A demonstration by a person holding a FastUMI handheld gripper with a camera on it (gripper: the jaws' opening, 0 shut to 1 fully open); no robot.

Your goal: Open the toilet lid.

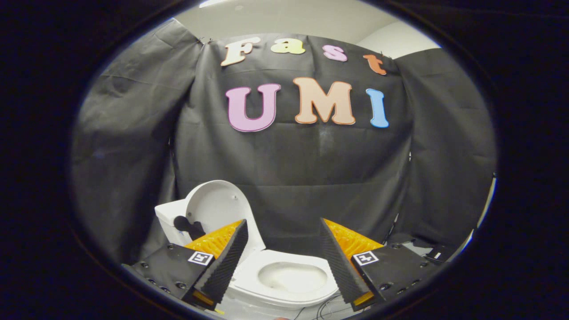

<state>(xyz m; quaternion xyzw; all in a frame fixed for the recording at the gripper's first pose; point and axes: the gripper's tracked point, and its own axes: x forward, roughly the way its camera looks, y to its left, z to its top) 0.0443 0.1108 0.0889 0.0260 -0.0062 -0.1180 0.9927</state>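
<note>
With the toilet lid [218, 205] already upright against the tank [170, 218], your claw [283, 226] is released, grasping nothing (lid looks light, stiff, slippery; front rim suits gripping).

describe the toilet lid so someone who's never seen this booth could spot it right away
Start at the black cloth wall, then drop to the white toilet seen between the open gripper fingers. The lid is the rounded white panel standing raised against the tank, just beyond the left finger, unlike the flat seat ring around the bowl.
</note>
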